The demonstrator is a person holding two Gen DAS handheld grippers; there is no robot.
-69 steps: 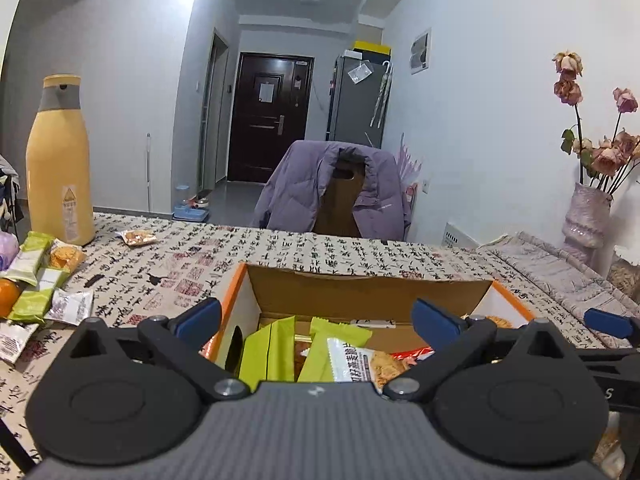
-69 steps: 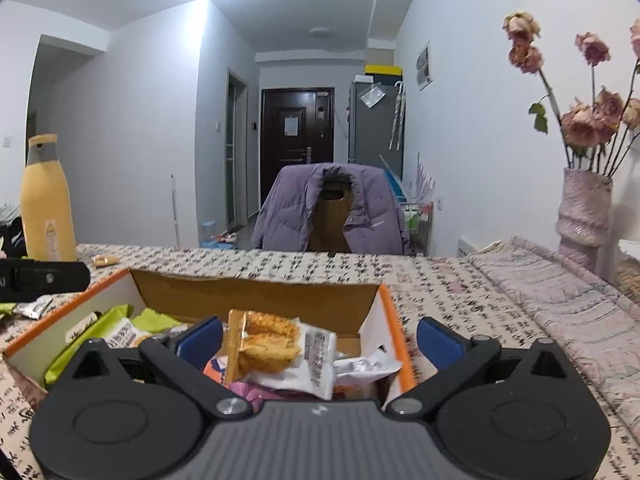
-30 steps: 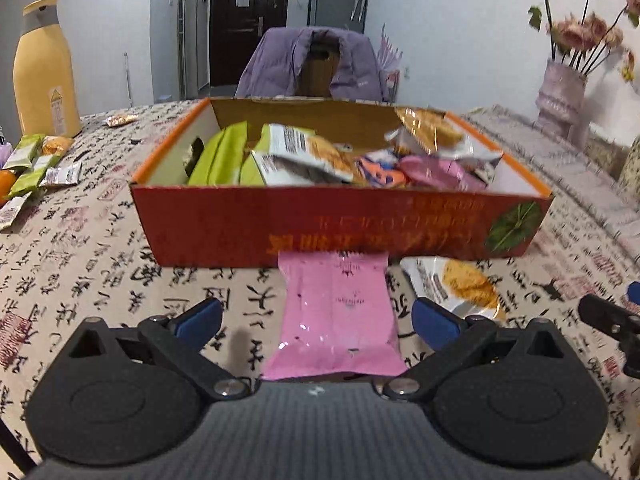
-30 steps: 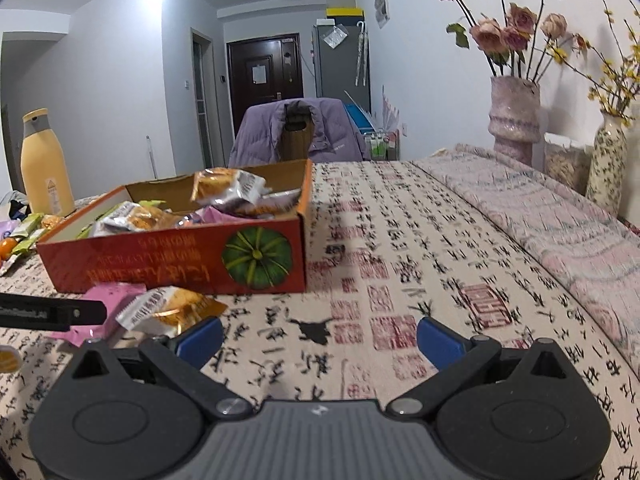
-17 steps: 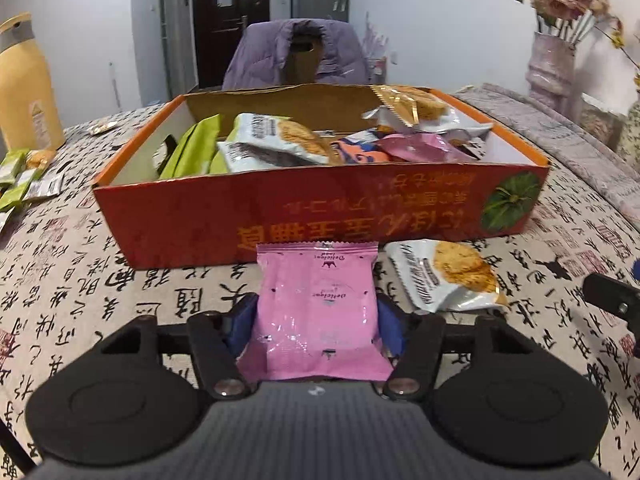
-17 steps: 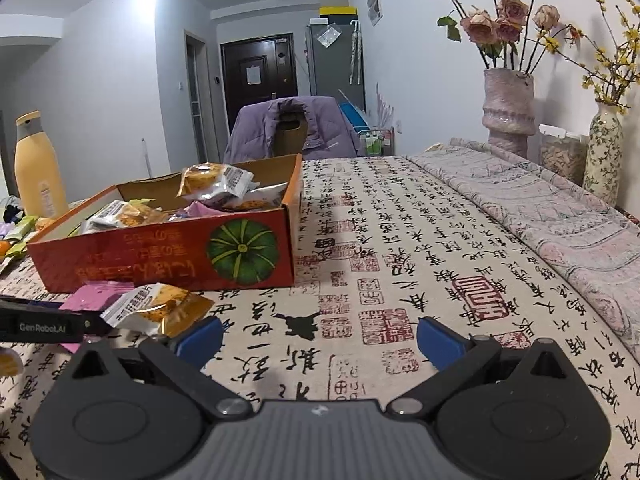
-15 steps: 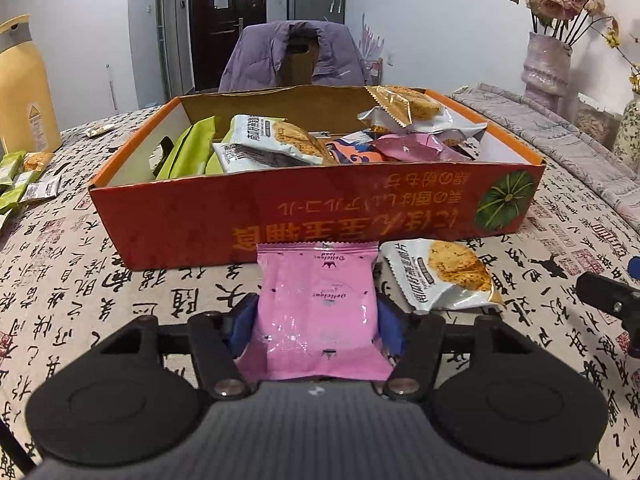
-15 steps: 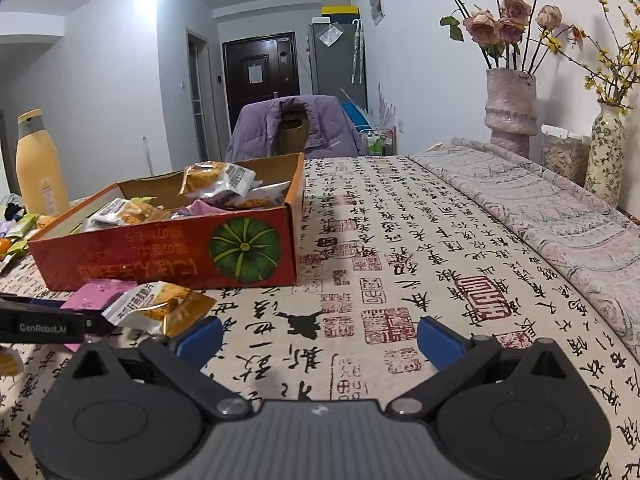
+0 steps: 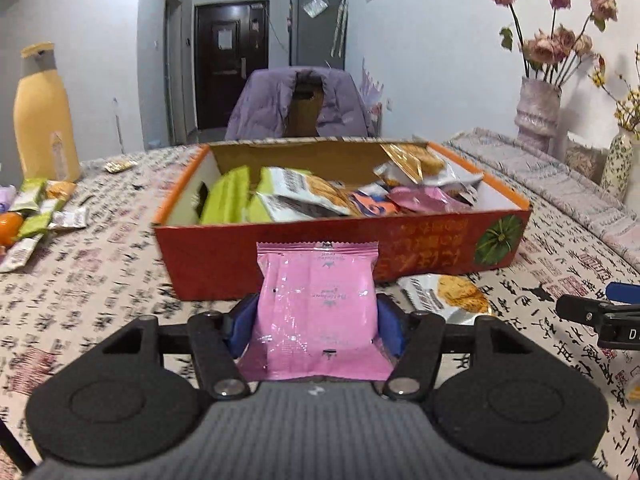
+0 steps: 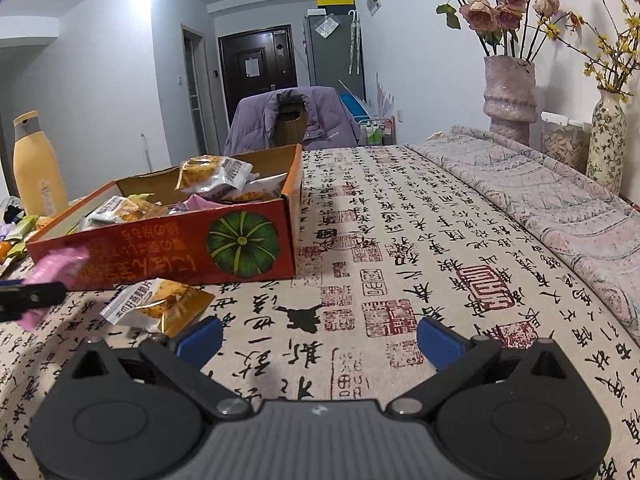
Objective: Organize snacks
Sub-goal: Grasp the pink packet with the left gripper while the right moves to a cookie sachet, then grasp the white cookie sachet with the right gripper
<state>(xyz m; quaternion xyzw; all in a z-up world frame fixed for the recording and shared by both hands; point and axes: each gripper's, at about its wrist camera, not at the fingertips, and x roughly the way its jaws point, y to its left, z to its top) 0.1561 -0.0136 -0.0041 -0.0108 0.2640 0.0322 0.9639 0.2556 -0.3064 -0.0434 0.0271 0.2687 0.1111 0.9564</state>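
Snacks are the business here, and one of them, a pink packet [image 9: 318,304], is pinched between the blue pads of the left gripper [image 9: 316,326], held clear of the tablecloth [image 10: 400,240] just in front of the orange box [image 9: 400,256]. It looks light and soft: a crinkly, glossy film pouch that gives under pressure and could slide, so a hold across its lower body, as now, seems sounder than one on the thin crimped edge. The box already holds a loose heap of packets: green ones at its left end, white cracker packets, an orange one and a pink one toward the right. A cracker packet [image 10: 158,304] lies on the cloth just beside the box's front wall. The right gripper [image 10: 318,338] hangs with fingers spread wide and nothing between them, near that packet. More small packets [image 9: 36,216] lie well apart to the left, by what may be an orange fruit, though the edge there is too distorted to be sure.
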